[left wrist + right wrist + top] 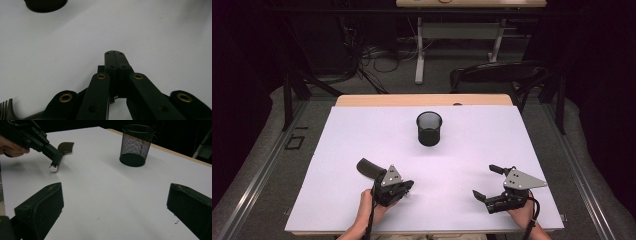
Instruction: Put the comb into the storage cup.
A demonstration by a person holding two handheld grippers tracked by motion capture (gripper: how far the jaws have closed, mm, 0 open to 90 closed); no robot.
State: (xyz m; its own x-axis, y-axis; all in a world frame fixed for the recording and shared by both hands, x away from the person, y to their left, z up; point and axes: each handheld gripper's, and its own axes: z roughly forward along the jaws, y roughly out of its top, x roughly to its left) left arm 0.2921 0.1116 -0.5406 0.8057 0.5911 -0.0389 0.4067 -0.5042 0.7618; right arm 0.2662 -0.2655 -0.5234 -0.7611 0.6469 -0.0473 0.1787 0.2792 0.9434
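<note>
A dark hairbrush (368, 168) lies at the near left of the white board, its bristles (5, 107) at the bottom left corner of the left gripper view. Its handle ends in a silver cap (53, 168). My left gripper (410, 186) (115, 53), held in a hand, sits low over that handle with its jaws shut pad to pad; nothing shows between the tips. The right gripper view has it (56, 160) at upper left, tilted down onto the handle. My right gripper (486, 181) (115, 192) stands open and empty at the near right.
A black mesh cup (429, 129) (136, 145) stands upright in the middle of the white board (472, 145), its base (46, 4) at the top left of the left gripper view. A chair (497, 75) and desk legs stand beyond the table's far edge.
</note>
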